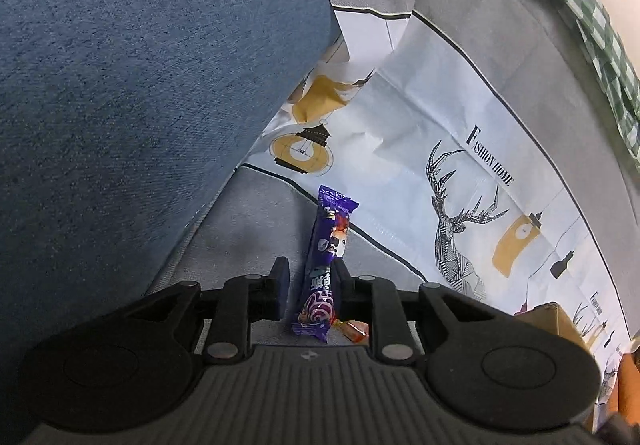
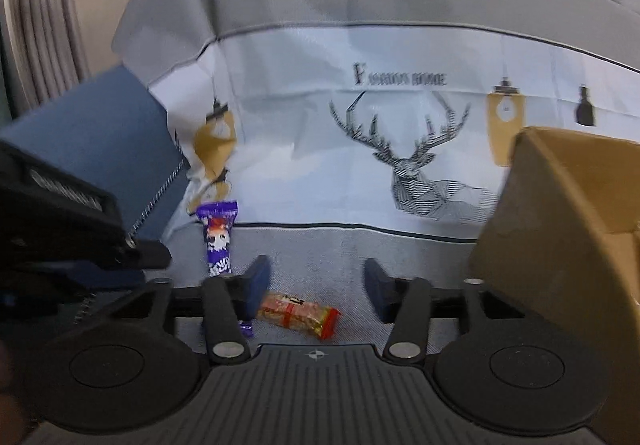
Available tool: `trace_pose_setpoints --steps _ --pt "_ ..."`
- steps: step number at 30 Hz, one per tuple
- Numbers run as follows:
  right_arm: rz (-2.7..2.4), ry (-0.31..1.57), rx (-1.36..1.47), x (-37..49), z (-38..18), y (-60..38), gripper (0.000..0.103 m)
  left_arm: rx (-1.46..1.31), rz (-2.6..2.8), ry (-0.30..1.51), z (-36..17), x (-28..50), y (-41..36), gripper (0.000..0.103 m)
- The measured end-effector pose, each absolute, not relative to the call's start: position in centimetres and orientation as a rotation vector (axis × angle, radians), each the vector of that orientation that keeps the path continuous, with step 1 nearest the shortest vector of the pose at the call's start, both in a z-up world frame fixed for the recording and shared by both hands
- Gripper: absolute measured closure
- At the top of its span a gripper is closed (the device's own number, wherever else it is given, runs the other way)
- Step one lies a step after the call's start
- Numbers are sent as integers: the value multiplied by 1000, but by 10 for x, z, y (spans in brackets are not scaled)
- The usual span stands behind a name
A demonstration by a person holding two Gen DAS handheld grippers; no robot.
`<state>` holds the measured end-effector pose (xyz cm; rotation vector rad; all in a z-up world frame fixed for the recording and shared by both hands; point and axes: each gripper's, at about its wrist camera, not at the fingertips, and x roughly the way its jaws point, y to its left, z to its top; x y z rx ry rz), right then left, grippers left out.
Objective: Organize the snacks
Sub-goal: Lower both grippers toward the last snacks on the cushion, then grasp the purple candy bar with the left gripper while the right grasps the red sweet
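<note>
A purple snack bar (image 1: 326, 265) lies on the grey cloth between the fingers of my left gripper (image 1: 310, 279). The jaws stand a little wider than the bar, with a gap on the left side. A small orange candy (image 1: 354, 329) lies just right of the bar's near end. In the right wrist view the purple bar (image 2: 218, 241) lies at left, partly behind my left finger, and an orange-gold wrapped snack (image 2: 298, 315) lies between the wide-open fingers of my right gripper (image 2: 316, 285). The left gripper (image 2: 148, 255) shows at far left.
A blue fabric box (image 1: 140, 85) fills the left side, also seen in the right wrist view (image 2: 100, 141). A cardboard box (image 2: 560, 229) stands at right, its corner in the left view (image 1: 548, 319). The deer-print tablecloth (image 2: 400, 125) covers the table. Green checked fabric (image 1: 592, 17) lies behind.
</note>
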<state>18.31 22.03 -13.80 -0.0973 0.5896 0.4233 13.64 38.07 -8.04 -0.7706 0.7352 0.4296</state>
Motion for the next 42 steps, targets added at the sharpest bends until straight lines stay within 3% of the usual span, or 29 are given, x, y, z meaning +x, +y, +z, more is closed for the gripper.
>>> trace_pose_setpoints --steps 2,5,9,12,14,18,28,31,32,34,36,37,38,39,41,42 --pt "430 600 -113 187 -148 225 31 -768 421 741 -81 138 381 77" --pt "457 640 -130 196 -161 231 31 -766 404 753 -84 144 382 73" --pt "536 700 -153 199 -172 238 31 -767 349 784 -90 155 383 57" --pt "553 678 -222 190 -173 241 46 -740 337 806 -94 163 382 50" --pt "571 673 -216 187 -171 239 75 -727 331 824 -99 169 382 47" --pt "524 669 -175 184 -169 233 77 -718 316 847 -109 179 382 38" --pt "212 717 -57 157 -164 206 78 -722 352 852 -115 187 384 35" --pt "190 720 -67 152 -166 204 73 -672 354 857 -118 193 379 36" --pt "203 726 -65 155 -168 203 62 -646 353 856 -117 195 377 36" --pt "215 720 -79 163 -173 202 53 -589 354 859 -118 197 372 39" --pt "226 698 -103 165 -174 204 52 -548 362 863 -117 198 368 49" --pt "233 694 -102 167 -174 205 52 -532 365 866 -117 199 367 62" --pt "241 691 -100 167 -174 205 54 -523 364 869 -118 199 366 78" --pt "250 685 -100 167 -174 206 56 -518 361 876 -118 200 365 82" --pt "281 683 -97 164 -173 207 82 -519 356 884 -118 199 364 86" --pt "294 686 -92 163 -171 207 83 -525 351 883 -117 199 364 87"
